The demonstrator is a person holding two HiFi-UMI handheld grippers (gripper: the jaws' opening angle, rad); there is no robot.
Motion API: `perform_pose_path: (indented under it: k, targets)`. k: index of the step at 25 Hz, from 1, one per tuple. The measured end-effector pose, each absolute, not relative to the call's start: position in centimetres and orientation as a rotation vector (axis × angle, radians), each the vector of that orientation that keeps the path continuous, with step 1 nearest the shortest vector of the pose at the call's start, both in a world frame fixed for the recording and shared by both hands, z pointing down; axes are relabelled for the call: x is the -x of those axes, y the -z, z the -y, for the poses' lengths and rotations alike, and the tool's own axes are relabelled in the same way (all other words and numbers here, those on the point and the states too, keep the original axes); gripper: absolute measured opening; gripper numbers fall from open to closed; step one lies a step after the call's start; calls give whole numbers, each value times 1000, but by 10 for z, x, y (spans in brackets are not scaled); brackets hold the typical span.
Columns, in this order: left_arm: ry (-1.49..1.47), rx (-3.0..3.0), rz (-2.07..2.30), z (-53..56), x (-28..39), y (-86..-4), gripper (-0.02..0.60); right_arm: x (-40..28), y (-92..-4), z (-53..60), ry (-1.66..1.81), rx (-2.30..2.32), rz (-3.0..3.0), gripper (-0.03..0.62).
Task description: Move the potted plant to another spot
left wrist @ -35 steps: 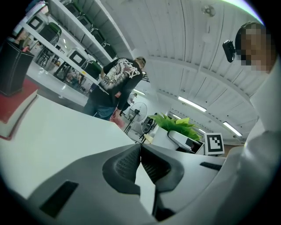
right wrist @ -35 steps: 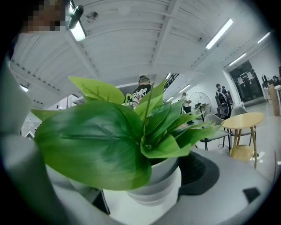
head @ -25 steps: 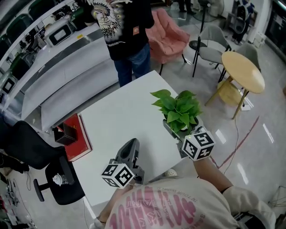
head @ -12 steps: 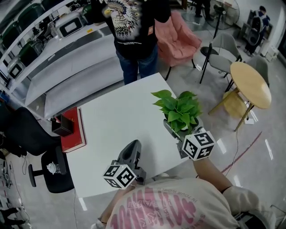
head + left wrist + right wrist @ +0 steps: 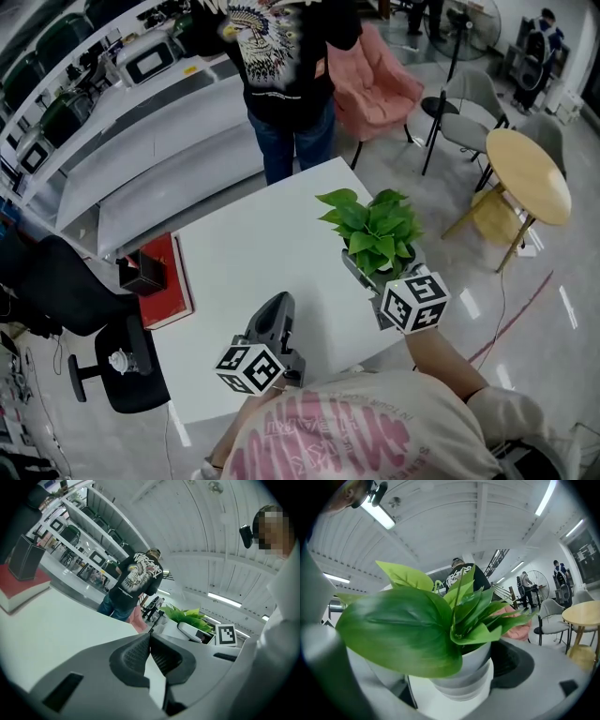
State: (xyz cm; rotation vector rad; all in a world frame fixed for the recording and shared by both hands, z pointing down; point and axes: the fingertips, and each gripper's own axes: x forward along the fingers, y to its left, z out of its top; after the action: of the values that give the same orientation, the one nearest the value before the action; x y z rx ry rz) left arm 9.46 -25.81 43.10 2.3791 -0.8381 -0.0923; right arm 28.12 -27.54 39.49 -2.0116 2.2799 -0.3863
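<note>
The potted plant [image 5: 375,234], broad green leaves in a white pot [image 5: 464,670], stands near the right edge of the white table [image 5: 253,253]. My right gripper [image 5: 377,270] reaches in from the near side with a jaw on each side of the pot. A dark pad [image 5: 512,660] presses the pot's right side, while leaves hide the other pad. My left gripper [image 5: 277,307] lies low over the table's near part, to the plant's left. Its jaws meet with nothing between them [image 5: 150,637]. In the left gripper view the plant [image 5: 187,615] shows at the right.
A red book [image 5: 171,281] with a black box [image 5: 141,275] sits at the table's left edge. A person [image 5: 286,66] stands at the far corner. A black office chair [image 5: 117,375] is at left; a pink chair [image 5: 380,80] and round wooden table [image 5: 530,173] are at right.
Both grippers and the plant keep their places relative to each other. The table and room shift slightly in the head view, and the standing person has moved a little.
</note>
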Motion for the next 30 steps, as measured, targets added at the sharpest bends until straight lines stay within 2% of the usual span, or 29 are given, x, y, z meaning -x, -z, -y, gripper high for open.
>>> perform_pose_path:
  k: [15,30]
  targets:
    - [75,-2346,824,290,-58,-453,25,-269,-398,313,353,2085,-2234,523]
    - [168,-2218,1100,323,-74,-445,25,-299,-380,398,335,1877,-2446,523]
